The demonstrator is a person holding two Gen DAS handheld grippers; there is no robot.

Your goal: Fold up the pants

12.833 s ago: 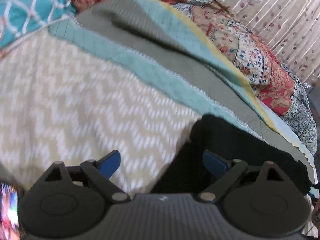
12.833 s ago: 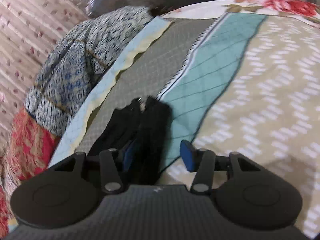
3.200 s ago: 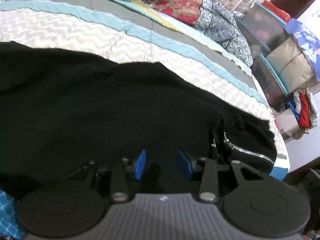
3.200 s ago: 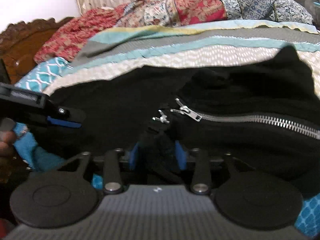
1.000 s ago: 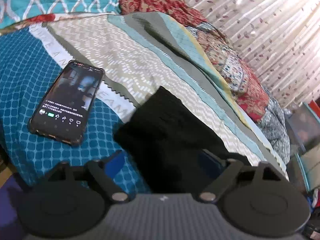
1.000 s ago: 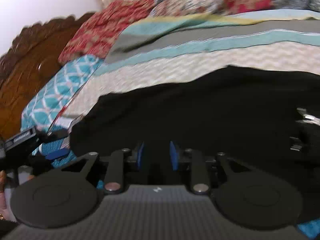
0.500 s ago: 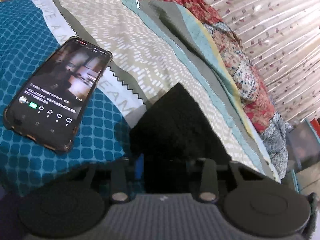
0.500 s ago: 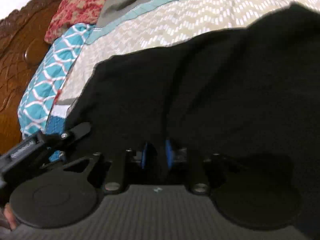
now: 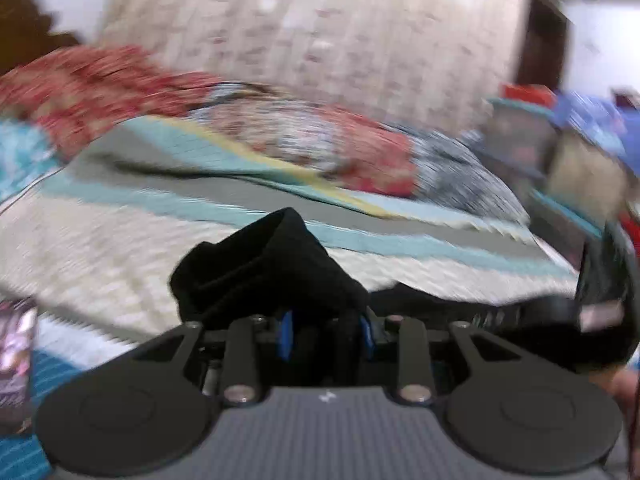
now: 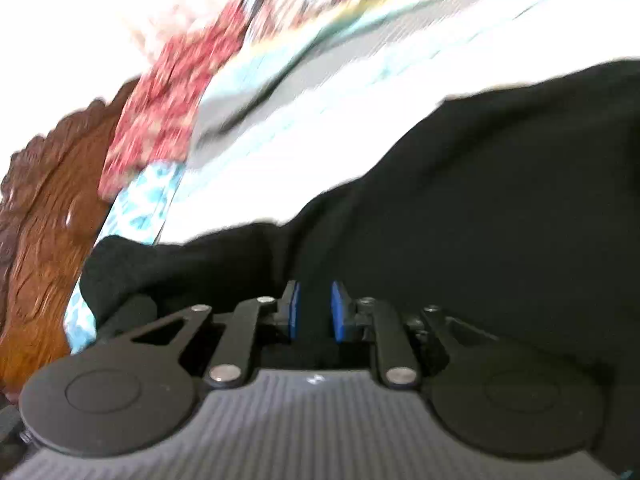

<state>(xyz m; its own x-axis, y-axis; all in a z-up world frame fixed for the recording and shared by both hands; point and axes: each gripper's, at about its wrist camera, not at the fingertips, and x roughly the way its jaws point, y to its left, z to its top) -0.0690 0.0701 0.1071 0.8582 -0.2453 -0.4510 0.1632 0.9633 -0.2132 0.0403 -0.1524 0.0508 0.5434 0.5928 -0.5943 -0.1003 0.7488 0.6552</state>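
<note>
The black pants (image 9: 264,268) lie on the striped bedspread (image 9: 120,248). My left gripper (image 9: 326,336) is shut on a bunched leg end of the pants, which stands up in front of its blue pads. In the right wrist view the pants (image 10: 500,208) fill the right half of the frame. My right gripper (image 10: 314,312) is shut on black pants fabric between its blue pads. Both views are motion-blurred.
A phone (image 9: 16,356) lies on the blue cover at the left edge. A red patterned quilt (image 9: 320,140) is bunched along the far side under a curtain. Boxes (image 9: 560,152) stand at the right. A carved wooden headboard (image 10: 44,220) stands at the left.
Both grippers have lifted and swung with pants fabric held. The left view has risen from the phone and cover to face the curtain; the right view has tilted.
</note>
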